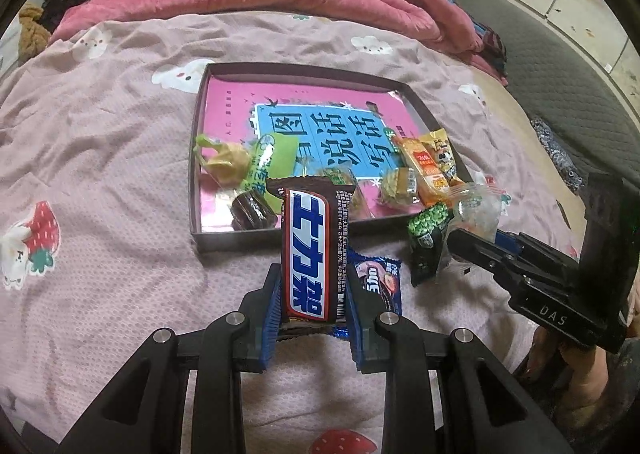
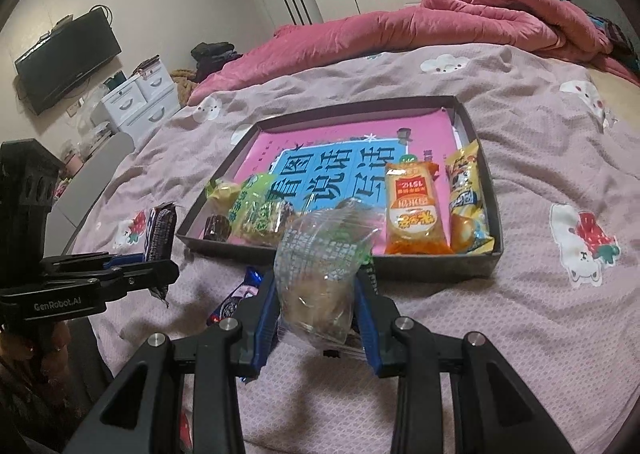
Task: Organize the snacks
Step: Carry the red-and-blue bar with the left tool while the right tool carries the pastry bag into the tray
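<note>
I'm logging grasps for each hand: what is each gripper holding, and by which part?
Left gripper: chocolate bar, clamped at its lower end. Right gripper: clear snack packet, pinched by its lower half.

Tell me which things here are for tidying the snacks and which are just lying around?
For the job: chocolate bar in the left gripper; clear snack bag in the right gripper; box; blue snack packet on the bed.

Just lying about: pink quilt; television; white drawers.
</note>
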